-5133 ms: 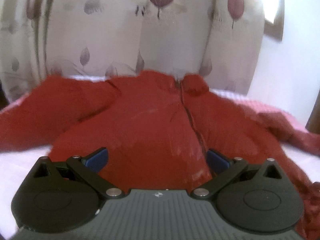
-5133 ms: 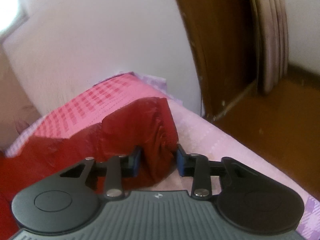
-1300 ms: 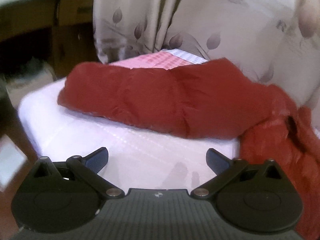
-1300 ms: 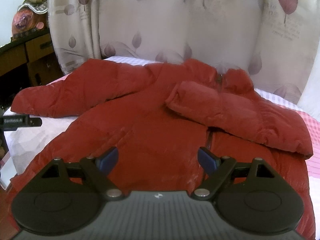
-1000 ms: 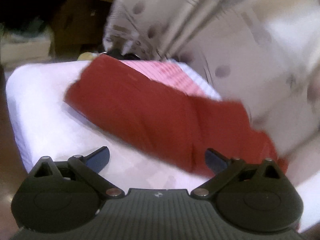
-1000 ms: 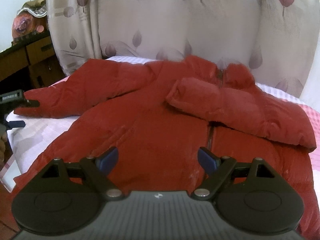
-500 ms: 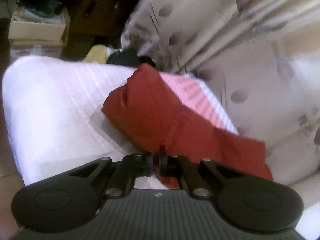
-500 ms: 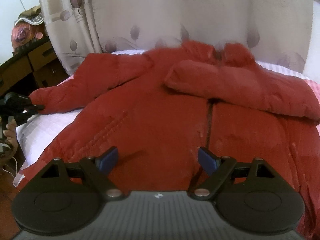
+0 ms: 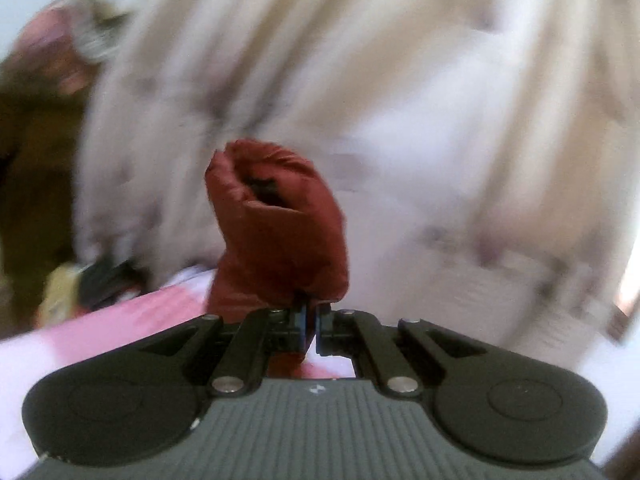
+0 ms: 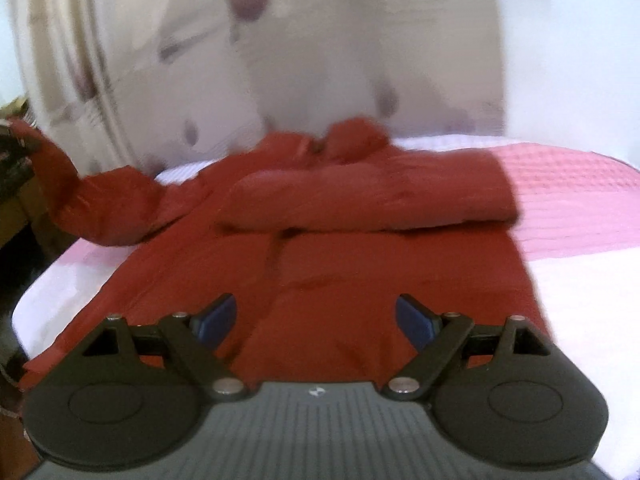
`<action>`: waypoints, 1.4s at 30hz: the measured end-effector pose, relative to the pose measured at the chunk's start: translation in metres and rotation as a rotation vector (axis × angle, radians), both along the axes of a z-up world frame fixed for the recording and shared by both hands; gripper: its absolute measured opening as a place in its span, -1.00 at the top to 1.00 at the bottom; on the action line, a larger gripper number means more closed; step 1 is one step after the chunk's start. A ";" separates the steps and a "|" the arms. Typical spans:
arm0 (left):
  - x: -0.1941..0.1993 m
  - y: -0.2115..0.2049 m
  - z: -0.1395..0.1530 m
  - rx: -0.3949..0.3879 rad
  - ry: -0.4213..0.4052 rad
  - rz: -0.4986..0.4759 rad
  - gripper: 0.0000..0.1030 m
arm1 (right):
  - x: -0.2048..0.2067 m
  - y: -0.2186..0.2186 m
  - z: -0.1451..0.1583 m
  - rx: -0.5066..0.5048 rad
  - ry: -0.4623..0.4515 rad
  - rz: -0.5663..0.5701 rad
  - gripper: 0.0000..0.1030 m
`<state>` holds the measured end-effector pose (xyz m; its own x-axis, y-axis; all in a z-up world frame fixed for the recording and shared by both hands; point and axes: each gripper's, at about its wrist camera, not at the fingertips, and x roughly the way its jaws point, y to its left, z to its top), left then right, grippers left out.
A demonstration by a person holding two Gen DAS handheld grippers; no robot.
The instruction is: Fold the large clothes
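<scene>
A red padded jacket [image 10: 360, 248] lies front up on the bed [image 10: 580, 280]. Its right sleeve [image 10: 368, 204] is folded across the chest. My left gripper [image 9: 309, 312] is shut on the cuff of the left sleeve [image 9: 276, 224], which stands up above the fingers with its dark opening facing me. In the right wrist view that sleeve [image 10: 72, 196] is raised off the bed at the far left. My right gripper [image 10: 314, 320] is open and empty, just above the jacket's lower front.
A pink and white checked bedspread [image 10: 568, 200] covers the bed. Leaf-print curtains [image 10: 280, 60] hang behind it. Dark wooden furniture [image 9: 36, 168] and blurred clutter stand past the bed's left edge.
My left gripper has shut on the left sleeve's cuff and lifted it off the bed. My right gripper stays open and has shifted a little over the jacket's lower front.
</scene>
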<state>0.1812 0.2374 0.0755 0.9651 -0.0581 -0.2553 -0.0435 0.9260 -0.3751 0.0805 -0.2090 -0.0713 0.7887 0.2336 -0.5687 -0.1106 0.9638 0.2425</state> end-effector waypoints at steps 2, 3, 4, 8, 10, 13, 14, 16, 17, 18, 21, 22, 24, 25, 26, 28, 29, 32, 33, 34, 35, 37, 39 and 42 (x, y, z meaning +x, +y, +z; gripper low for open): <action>0.001 -0.048 0.013 0.039 -0.016 -0.103 0.93 | -0.002 -0.017 0.001 0.024 -0.004 -0.035 -0.69; 0.002 -0.073 0.016 0.055 -0.019 -0.157 0.93 | -0.003 -0.025 0.001 0.035 -0.004 -0.051 -0.69; 0.001 -0.094 0.017 0.071 -0.013 -0.199 0.93 | -0.004 -0.032 0.001 0.044 -0.005 -0.066 -0.69; 0.008 -0.174 0.001 0.156 0.057 -0.350 0.93 | -0.008 -0.056 -0.004 0.087 0.004 -0.108 -0.69; 0.017 -0.203 -0.019 0.162 0.125 -0.419 0.93 | -0.010 -0.066 -0.008 0.106 0.013 -0.123 -0.69; 0.028 -0.240 -0.053 0.218 0.193 -0.489 0.93 | -0.012 -0.081 -0.011 0.129 0.018 -0.141 -0.69; 0.030 -0.251 -0.064 0.243 0.206 -0.511 0.92 | -0.012 -0.085 -0.011 0.136 0.018 -0.145 -0.69; 0.035 -0.269 -0.085 0.285 0.226 -0.550 0.87 | -0.013 -0.092 -0.012 0.147 0.015 -0.153 -0.69; 0.038 -0.275 -0.096 0.299 0.236 -0.562 0.82 | -0.013 -0.095 -0.013 0.149 0.014 -0.158 -0.69; 0.040 -0.282 -0.107 0.314 0.246 -0.571 0.77 | -0.012 -0.099 -0.015 0.153 0.017 -0.163 -0.69; 0.042 -0.289 -0.126 0.357 0.275 -0.589 0.54 | -0.008 -0.106 -0.021 0.171 0.036 -0.176 -0.69; 0.041 -0.290 -0.131 0.365 0.279 -0.602 0.30 | -0.008 -0.108 -0.023 0.176 0.040 -0.179 -0.69; 0.038 -0.290 -0.135 0.375 0.279 -0.617 -0.37 | -0.007 -0.112 -0.024 0.185 0.047 -0.188 -0.69; 0.035 -0.288 -0.134 0.376 0.259 -0.612 -0.66 | -0.007 -0.114 -0.023 0.188 0.050 -0.189 -0.69; 0.029 -0.284 -0.130 0.380 0.219 -0.601 -0.83 | -0.005 -0.116 -0.022 0.192 0.051 -0.186 -0.69; 0.019 -0.278 -0.121 0.411 0.146 -0.591 -1.00 | -0.002 -0.118 -0.013 0.203 0.032 -0.177 -0.69; 0.014 -0.273 -0.116 0.417 0.120 -0.586 -1.00 | 0.001 -0.118 -0.009 0.206 0.019 -0.170 -0.70; 0.012 -0.254 -0.107 0.434 0.084 -0.537 -0.76 | 0.024 -0.111 0.011 0.205 -0.053 -0.103 -0.69; 0.015 -0.248 -0.105 0.450 0.086 -0.512 -0.64 | 0.034 -0.105 0.017 0.185 -0.077 -0.071 -0.69; 0.023 -0.242 -0.107 0.474 0.100 -0.480 -0.31 | 0.046 -0.097 0.023 0.150 -0.103 -0.036 -0.49; 0.033 -0.236 -0.109 0.492 0.126 -0.450 0.07 | 0.058 -0.087 0.028 0.103 -0.126 -0.003 -0.02; 0.055 -0.218 -0.118 0.483 0.199 -0.398 0.40 | 0.093 -0.068 0.034 0.038 -0.125 0.042 0.44; 0.078 -0.197 -0.129 0.437 0.256 -0.341 0.49 | 0.126 -0.054 0.033 0.021 -0.127 0.083 0.47; 0.105 -0.177 -0.142 0.455 0.284 -0.271 0.51 | 0.174 -0.035 0.025 -0.049 -0.096 0.098 0.56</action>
